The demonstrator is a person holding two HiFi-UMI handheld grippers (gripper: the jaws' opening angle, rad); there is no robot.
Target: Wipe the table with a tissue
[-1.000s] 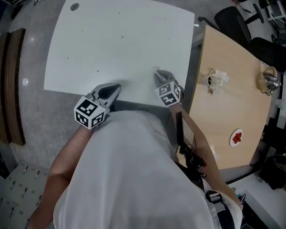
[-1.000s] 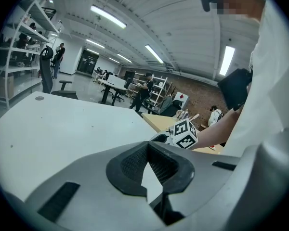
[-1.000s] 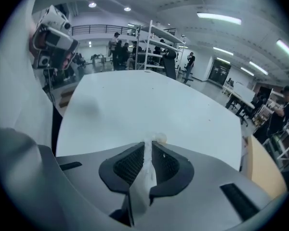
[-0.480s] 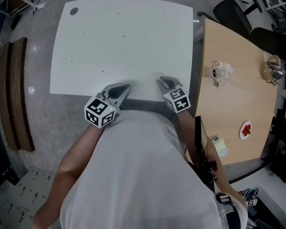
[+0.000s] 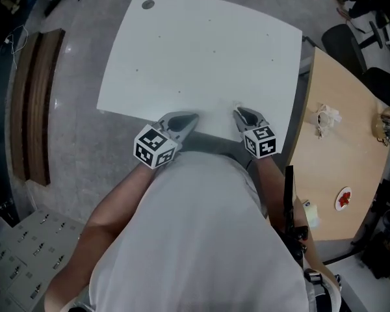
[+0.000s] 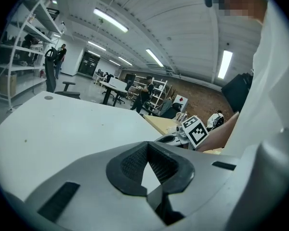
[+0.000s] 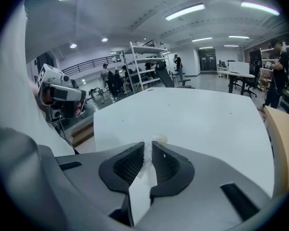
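The white table (image 5: pixel 201 57) fills the upper middle of the head view. Both grippers sit at its near edge, close to the person's body. My right gripper (image 5: pixel 240 113) is shut on a white tissue (image 7: pixel 145 170). The tissue runs as a strip between the pads, and a small crumpled bit pokes out past the tips (image 7: pixel 160 139). My left gripper (image 5: pixel 190 117) lies a short way to the left, jaws shut with the tips meeting and nothing between them. In the left gripper view, the left gripper (image 6: pixel 147 145) points across the tabletop, with the right gripper's marker cube (image 6: pixel 195 131) beyond it.
A wooden table (image 5: pixel 341 155) adjoins on the right, carrying a crumpled white object (image 5: pixel 326 117), a small plate with something red (image 5: pixel 343 199) and a tape roll (image 5: pixel 310 214). A wooden bench (image 5: pixel 36 103) stands on the floor at left. Office chairs stand at the upper right.
The head view has swung, so the table now sits further right and lower in the frame. Both grippers stay at the table's near edge, jaws unchanged.
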